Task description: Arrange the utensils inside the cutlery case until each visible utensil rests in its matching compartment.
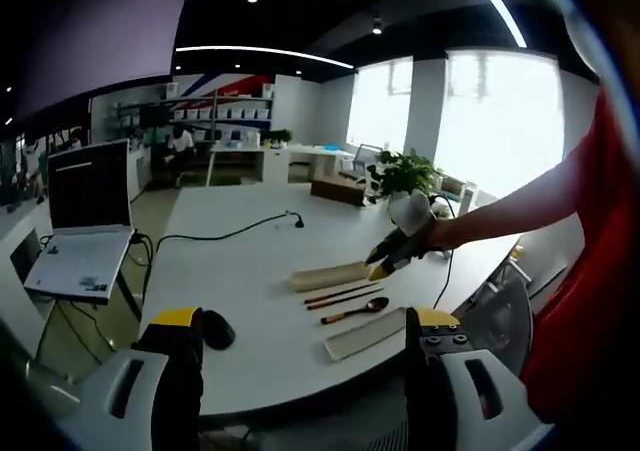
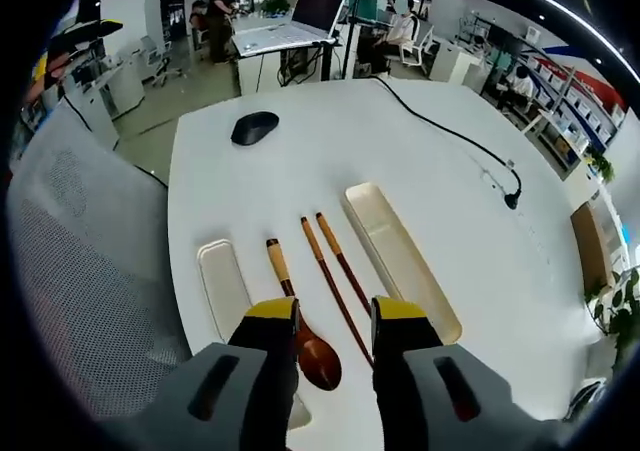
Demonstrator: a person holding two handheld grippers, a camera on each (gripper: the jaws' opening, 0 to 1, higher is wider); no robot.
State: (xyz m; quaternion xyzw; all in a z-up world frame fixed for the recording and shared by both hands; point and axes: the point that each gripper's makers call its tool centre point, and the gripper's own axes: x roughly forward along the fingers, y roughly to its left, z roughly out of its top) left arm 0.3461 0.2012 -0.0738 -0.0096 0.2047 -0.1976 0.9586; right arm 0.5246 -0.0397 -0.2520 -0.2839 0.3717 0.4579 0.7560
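Wooden cutlery beside an open cream case

Right gripper, jaws apart, hovers over glossy spoon and chopsticks; oblong case holds nothing; left gripper also spread.

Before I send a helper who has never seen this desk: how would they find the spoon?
On the white table, look between the flat lid and the long open case. Three wooden utensils lie side by side there. The spoon is the one nearest the lid, with a pale handle and a broad dark bowl, unlike the two thin chopsticks.
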